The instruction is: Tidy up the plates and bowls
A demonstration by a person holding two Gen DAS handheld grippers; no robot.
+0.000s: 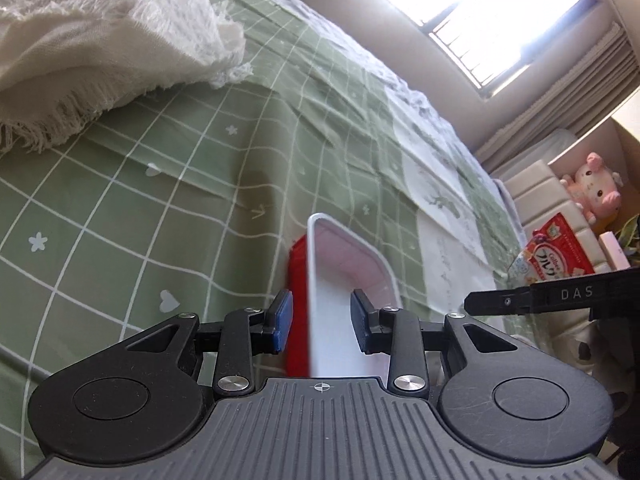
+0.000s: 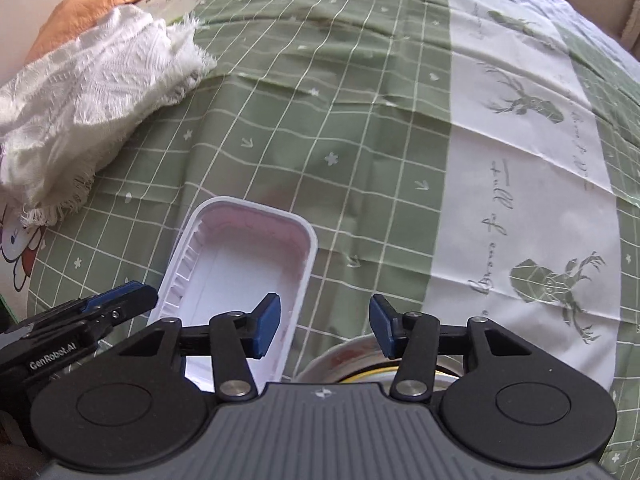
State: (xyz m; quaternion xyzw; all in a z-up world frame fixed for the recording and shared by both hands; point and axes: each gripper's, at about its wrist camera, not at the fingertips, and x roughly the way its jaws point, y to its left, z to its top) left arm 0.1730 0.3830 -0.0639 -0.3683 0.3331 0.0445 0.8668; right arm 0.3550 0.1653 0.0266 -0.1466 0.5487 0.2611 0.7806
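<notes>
On the green checked bedspread (image 2: 320,128), left claw (image 1: 322,322) grips the white tray (image 2: 240,264); right claw (image 2: 324,326) empty.

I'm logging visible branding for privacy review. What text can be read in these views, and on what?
"DAS": on the right gripper arm, left wrist view.
"GenRobot.AI": on the left gripper body, right wrist view.
"Calbee": on the red snack packet; its Japanese characters are too blurred.
Cursive script on the tablecloth: illegible.
</notes>
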